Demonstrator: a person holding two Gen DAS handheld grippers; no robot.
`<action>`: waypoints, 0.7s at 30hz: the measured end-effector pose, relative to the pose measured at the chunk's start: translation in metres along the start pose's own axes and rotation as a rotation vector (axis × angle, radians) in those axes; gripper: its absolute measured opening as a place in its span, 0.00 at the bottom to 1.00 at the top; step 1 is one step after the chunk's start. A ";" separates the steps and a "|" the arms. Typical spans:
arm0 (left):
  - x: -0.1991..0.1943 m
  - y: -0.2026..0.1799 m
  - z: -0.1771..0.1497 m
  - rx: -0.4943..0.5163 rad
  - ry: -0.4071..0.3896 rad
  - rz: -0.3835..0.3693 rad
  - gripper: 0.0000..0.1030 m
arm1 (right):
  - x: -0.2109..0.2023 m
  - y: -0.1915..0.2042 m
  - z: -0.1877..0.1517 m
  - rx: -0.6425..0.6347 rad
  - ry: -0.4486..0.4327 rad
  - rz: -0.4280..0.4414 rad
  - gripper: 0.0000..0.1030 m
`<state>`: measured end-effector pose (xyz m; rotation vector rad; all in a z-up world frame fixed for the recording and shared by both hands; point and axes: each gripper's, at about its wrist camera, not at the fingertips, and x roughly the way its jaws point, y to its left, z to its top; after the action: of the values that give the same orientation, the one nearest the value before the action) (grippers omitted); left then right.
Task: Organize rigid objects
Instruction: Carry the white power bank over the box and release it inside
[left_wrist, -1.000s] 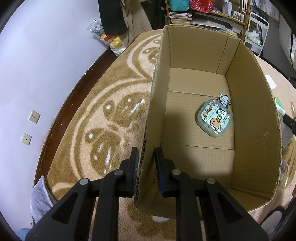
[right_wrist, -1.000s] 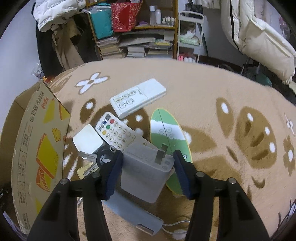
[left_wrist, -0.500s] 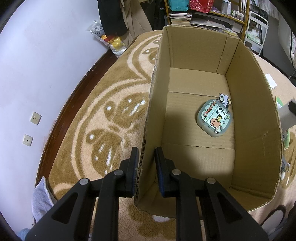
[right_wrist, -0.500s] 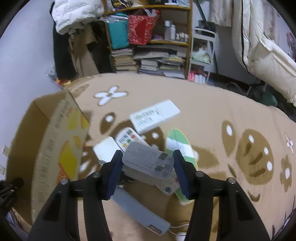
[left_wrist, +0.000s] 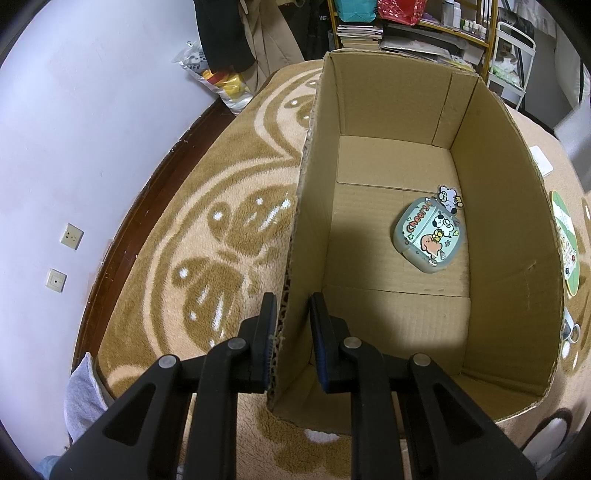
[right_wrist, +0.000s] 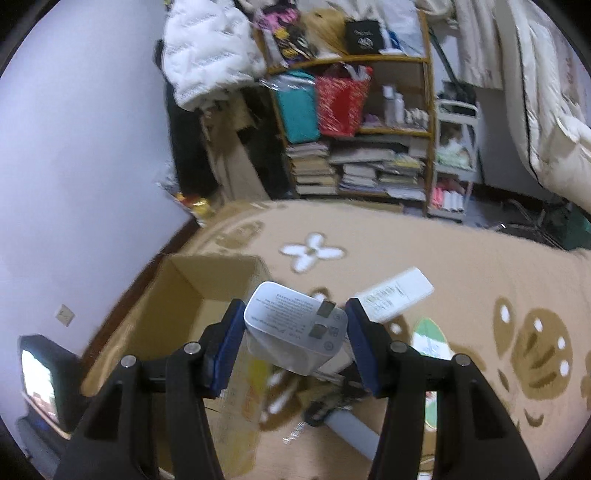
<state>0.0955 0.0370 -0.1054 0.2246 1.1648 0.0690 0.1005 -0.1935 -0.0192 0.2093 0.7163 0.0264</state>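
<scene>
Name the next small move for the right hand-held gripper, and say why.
Probably carry the charger left until it hangs over the box, then open. The right hand-held gripper holds it lifted just short of the rim, and the left hand-held gripper pinches the box wall.

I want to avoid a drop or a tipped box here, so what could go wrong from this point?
The right gripper holds the white charger tilted, above the rug, so it might slip before reaching the cardboard box. The left gripper straddles one box wall; a knock on the rim could shift or tip the box. The cartoon case lies inside, so a dropped charger could hit it.
</scene>
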 end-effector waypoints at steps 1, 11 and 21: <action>0.000 0.000 0.000 -0.001 0.000 0.000 0.17 | -0.002 0.005 0.002 -0.009 -0.006 0.011 0.57; 0.000 0.000 0.000 0.000 0.000 0.000 0.17 | 0.004 0.043 -0.005 -0.043 0.009 0.157 0.57; 0.001 -0.001 -0.001 0.002 -0.001 0.001 0.18 | 0.020 0.058 -0.031 -0.064 0.083 0.205 0.57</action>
<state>0.0952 0.0363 -0.1072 0.2272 1.1641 0.0687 0.0977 -0.1292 -0.0433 0.2204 0.7736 0.2548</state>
